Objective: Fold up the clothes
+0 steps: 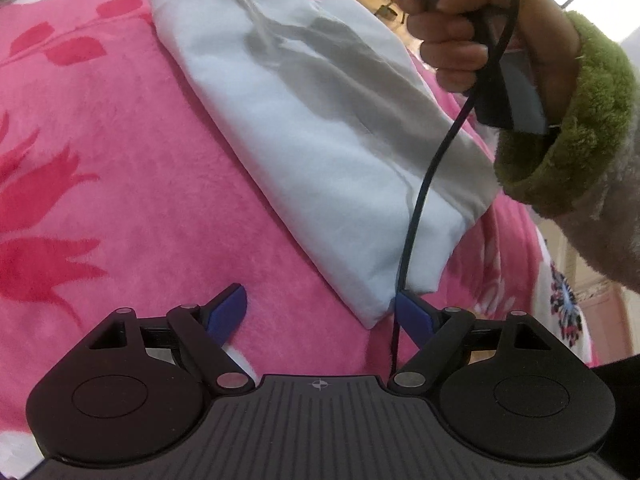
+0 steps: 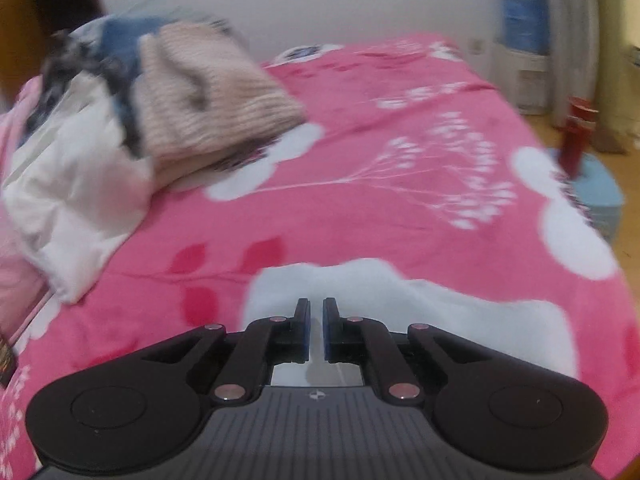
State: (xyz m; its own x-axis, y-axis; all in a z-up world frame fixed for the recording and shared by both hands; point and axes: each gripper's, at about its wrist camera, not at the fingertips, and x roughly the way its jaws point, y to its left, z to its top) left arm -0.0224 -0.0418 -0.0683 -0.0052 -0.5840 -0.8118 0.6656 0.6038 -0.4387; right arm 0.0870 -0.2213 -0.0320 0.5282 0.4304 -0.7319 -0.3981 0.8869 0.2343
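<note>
The white garment point(image 1: 320, 152) lies folded into a long strip on the pink bed point(image 1: 100, 160). The right gripper point(image 2: 316, 324), jaws nearly together, pinches its far end, probably to lift it over. The left gripper point(image 1: 320, 312) waits wide apart at the near corner, holding nothing.

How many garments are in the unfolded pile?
3 visible: a beige knit on top, a blue item behind it, a white one underneath. More may be hidden.
</note>
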